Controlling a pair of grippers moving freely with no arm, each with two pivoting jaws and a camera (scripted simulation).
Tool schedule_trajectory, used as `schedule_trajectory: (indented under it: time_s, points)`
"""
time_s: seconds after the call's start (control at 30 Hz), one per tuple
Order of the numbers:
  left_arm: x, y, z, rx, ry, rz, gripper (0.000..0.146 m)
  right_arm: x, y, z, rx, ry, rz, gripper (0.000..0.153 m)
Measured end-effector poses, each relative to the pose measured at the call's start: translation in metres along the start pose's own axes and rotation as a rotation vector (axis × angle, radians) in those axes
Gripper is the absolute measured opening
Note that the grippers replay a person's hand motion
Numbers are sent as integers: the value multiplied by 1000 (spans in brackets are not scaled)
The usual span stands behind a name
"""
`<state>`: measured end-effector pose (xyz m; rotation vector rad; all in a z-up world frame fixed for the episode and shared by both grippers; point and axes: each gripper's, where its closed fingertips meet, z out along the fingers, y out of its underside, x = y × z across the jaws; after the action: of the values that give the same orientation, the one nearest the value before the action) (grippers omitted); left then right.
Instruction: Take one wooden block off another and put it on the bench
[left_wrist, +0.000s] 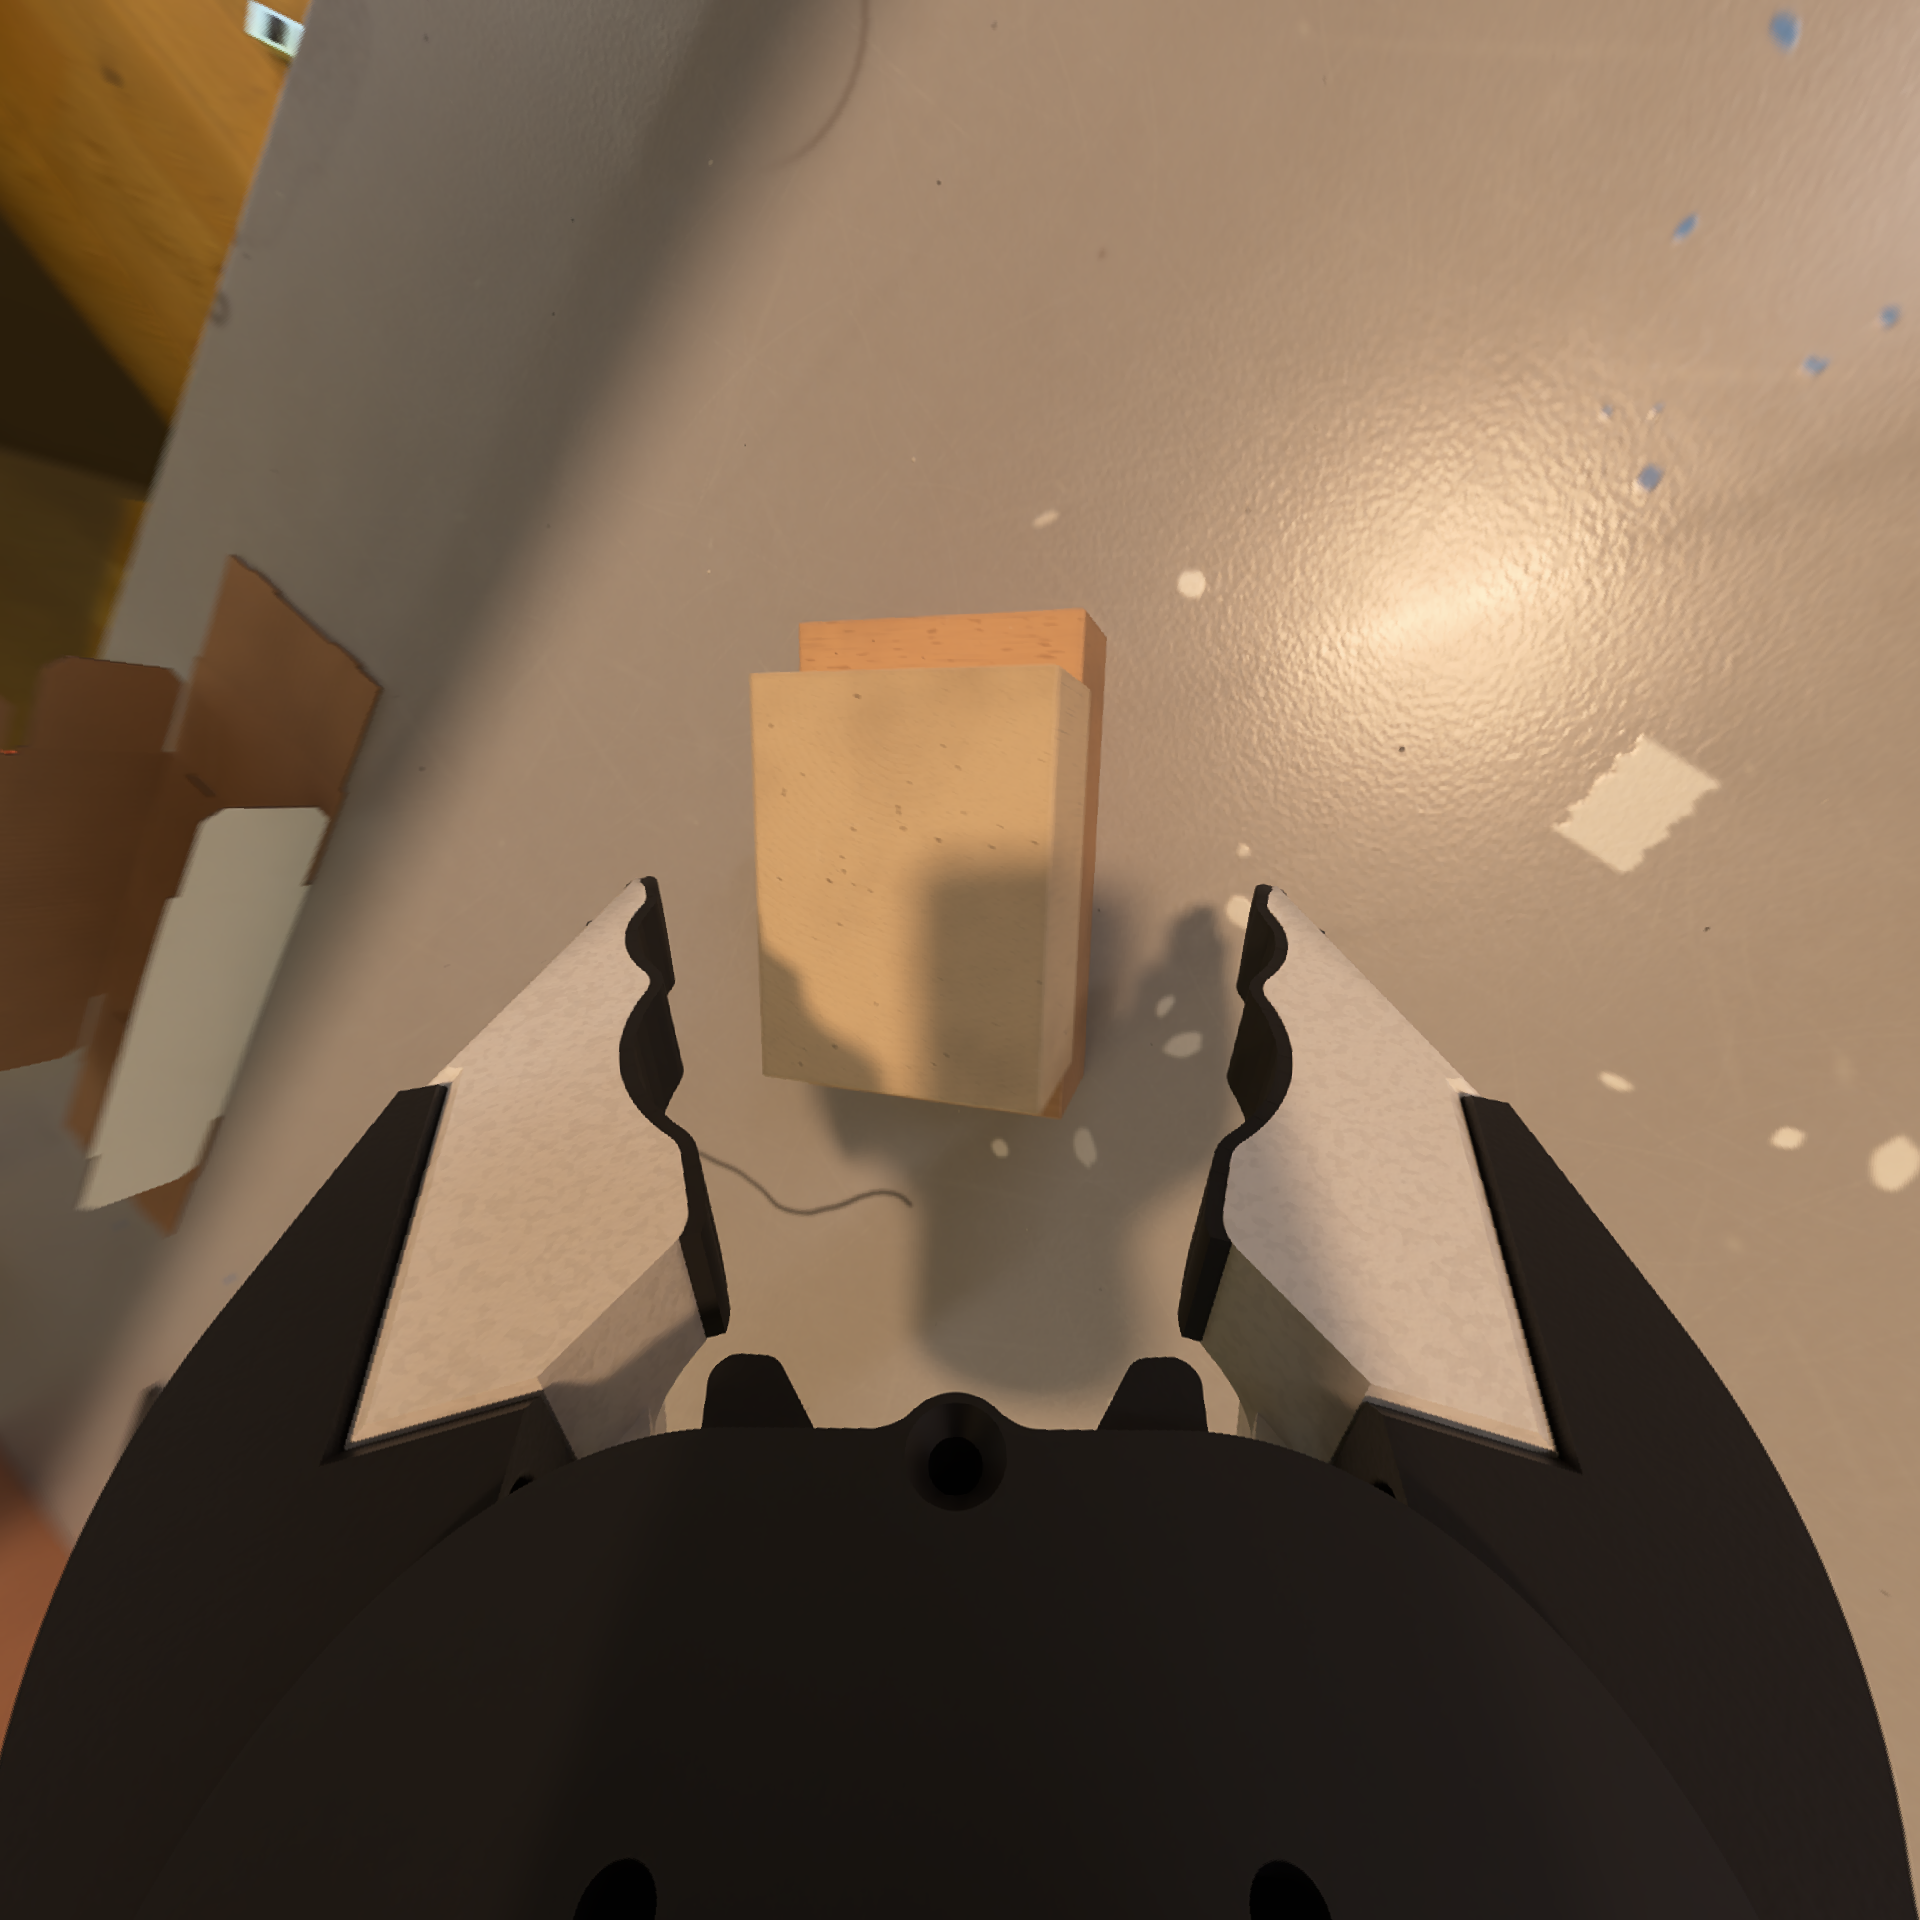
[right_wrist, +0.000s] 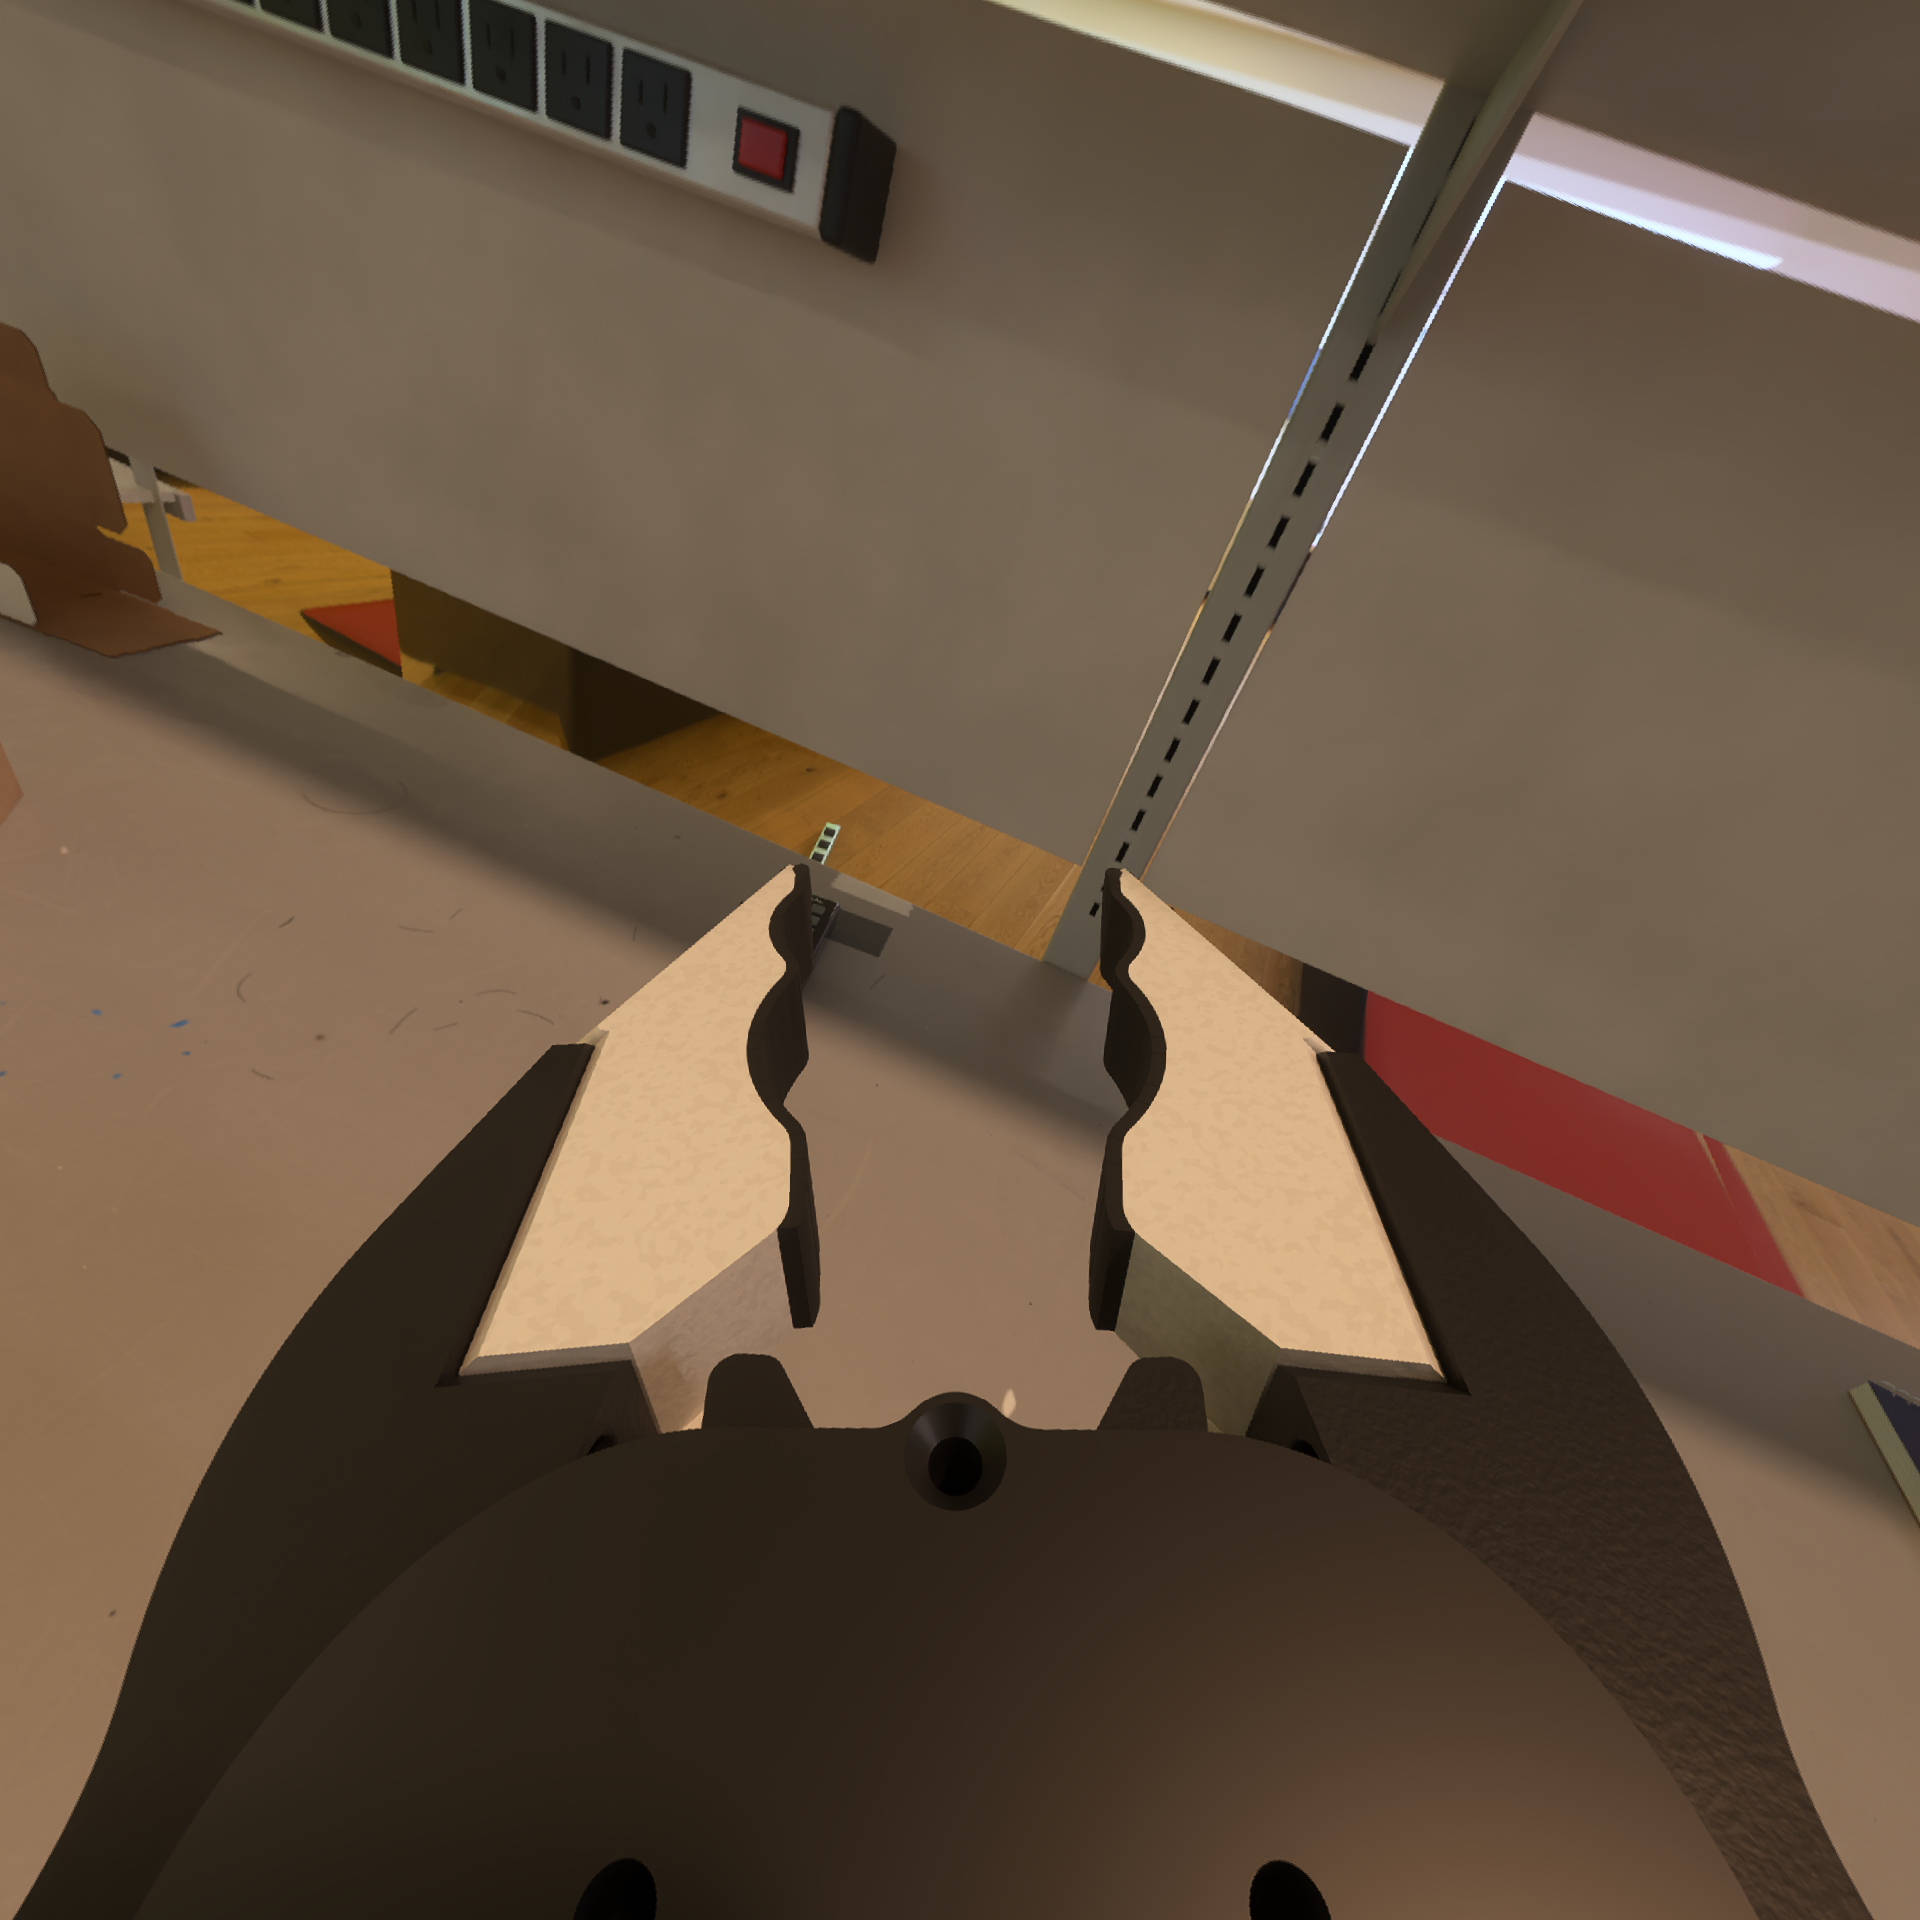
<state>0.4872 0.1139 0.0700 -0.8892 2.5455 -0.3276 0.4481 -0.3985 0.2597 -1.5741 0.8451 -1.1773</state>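
In the left wrist view a pale wooden block (left_wrist: 914, 883) lies on top of a darker orange wooden block (left_wrist: 945, 642), whose far edge and right side show beneath it. Both rest on the grey bench top (left_wrist: 1351, 416). My left gripper (left_wrist: 954, 883) hovers above them, open wide, with the pale block between and below its fingertips and apart from both. My right gripper (right_wrist: 954, 873) is open and empty, low over the bench (right_wrist: 260, 1039), pointing at the back wall. No block shows in the right wrist view.
Torn brown cardboard (left_wrist: 187, 810) lies at the bench's left edge, also far left in the right wrist view (right_wrist: 62, 520). A power strip (right_wrist: 623, 114) is fixed on the back wall. A slotted metal upright (right_wrist: 1278, 551) rises behind the right gripper. White paper scraps (left_wrist: 1636, 802) dot the bench.
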Motion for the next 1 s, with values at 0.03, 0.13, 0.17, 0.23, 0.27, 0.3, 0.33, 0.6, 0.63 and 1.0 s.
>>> schedule_trajectory:
  time_s: [0.03,0.13,0.17,0.23,0.27,0.3,0.33,0.6,0.63,1.0]
  points:
    - [-4,-1,1,8,37,-24,108,0,2,1,-9,-1,-2,56]
    - [-7,-1,5,-1,164,-94,97,1,5,1,-23,-3,-5,56]
    - [-8,1,6,-15,185,-96,95,0,5,2,-26,-7,-5,56]
    - [-10,6,10,-46,184,-82,91,-1,7,2,-36,-13,-11,56]
    - [-9,9,11,-68,185,-79,90,-1,7,2,-40,-13,-16,56]
    - [-8,11,13,-87,188,-77,88,-1,8,3,-43,-12,-21,56]
    - [-7,12,15,-96,193,-73,86,-2,8,3,-47,-14,-25,56]
    - [-7,23,10,-139,148,-6,71,-7,15,7,-95,-24,-65,56]
    - [-9,23,4,-127,135,-11,71,-7,16,7,-99,-22,-73,56]
    - [114,-120,-77,297,323,10,71,-17,17,13,-107,-47,-78,56]
